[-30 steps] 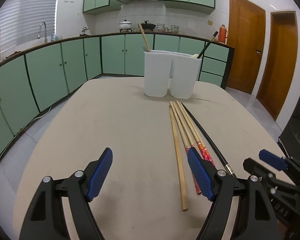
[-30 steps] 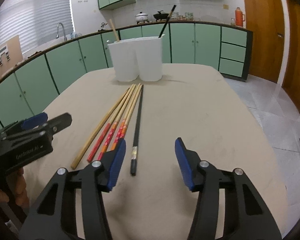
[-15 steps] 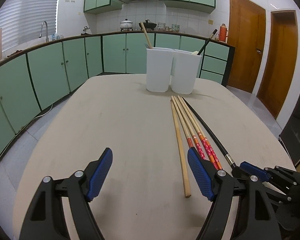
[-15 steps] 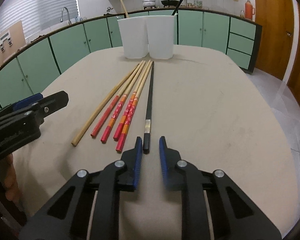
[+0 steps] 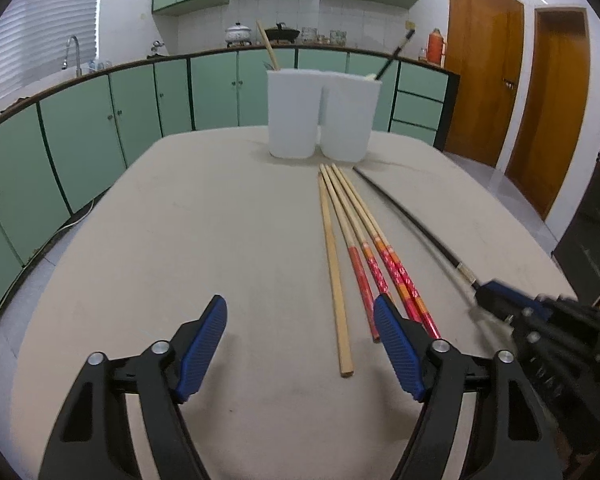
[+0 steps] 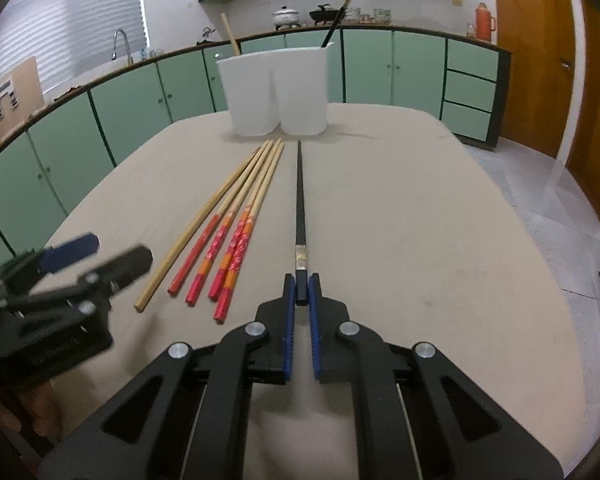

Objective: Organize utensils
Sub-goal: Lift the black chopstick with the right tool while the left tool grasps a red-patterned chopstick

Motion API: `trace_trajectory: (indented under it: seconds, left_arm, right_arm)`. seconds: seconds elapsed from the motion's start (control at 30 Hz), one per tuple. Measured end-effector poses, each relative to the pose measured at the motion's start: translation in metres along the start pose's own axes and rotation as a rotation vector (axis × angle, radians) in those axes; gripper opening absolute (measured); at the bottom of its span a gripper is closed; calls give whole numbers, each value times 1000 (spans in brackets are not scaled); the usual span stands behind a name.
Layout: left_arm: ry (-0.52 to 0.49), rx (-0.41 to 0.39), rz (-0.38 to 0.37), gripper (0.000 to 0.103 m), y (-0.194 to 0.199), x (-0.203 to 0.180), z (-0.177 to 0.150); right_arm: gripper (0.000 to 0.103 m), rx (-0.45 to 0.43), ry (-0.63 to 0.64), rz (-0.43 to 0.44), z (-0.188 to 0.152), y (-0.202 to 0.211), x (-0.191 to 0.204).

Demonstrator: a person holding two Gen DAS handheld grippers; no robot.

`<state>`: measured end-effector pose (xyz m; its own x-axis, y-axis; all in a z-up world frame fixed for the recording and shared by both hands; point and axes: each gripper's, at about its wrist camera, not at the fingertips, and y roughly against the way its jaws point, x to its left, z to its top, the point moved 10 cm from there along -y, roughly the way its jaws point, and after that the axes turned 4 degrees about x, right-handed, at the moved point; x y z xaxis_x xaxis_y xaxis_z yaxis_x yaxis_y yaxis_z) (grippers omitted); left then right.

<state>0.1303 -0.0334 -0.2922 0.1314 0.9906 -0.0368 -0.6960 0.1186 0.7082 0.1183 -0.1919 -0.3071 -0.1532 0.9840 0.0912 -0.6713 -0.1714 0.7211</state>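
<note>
Closing from wide apart a second ago, the right gripper now pinches the near end of the black chopstick on the table. Beside it, the left gripper, its jaws wide but closing, holds nothing, with the plain wooden chopstick lying between its fingers.

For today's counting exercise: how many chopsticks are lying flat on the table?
6. One plain wooden chopstick lies leftmost, four red-handled chopsticks beside it, and one black chopstick on the right, its near end in the shut right gripper. Others stand in the white holder.
</note>
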Motion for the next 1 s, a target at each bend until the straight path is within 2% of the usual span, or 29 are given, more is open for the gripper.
trace_trajectory:
  seconds: [0.13, 0.27, 0.43, 0.5, 0.57, 0.6, 0.7, 1.0]
  left_arm:
    - [5, 42, -9, 61, -9, -2, -6]
    - [14, 67, -12, 55, -13, -2, -10]
    - [4, 72, -4, 53, -13, -4, -13]
    - [-7, 77, 10, 49, -14, -4, -14]
    - [-13, 78, 21, 34, -15, -4, -14]
    - [-13, 77, 22, 31, -15, -4, -14]
    - [-11, 76, 11, 8, -15, -3, -13]
    - [-34, 43, -11, 6, -4, -7, -1]
  right_arm:
    - [6, -4, -13, 3, 0, 2, -4]
    - [6, -11, -18, 6, 1, 4, -5]
    - [6, -19, -21, 6, 1, 7, -5]
    - [6, -20, -22, 5, 1, 8, -5]
    - [6, -21, -22, 5, 2, 9, -5]
    - [6, -22, -22, 5, 2, 9, -6]
    - [6, -22, -22, 2, 3, 9, -6]
    - [6, -37, -5, -4, 7, 16, -7]
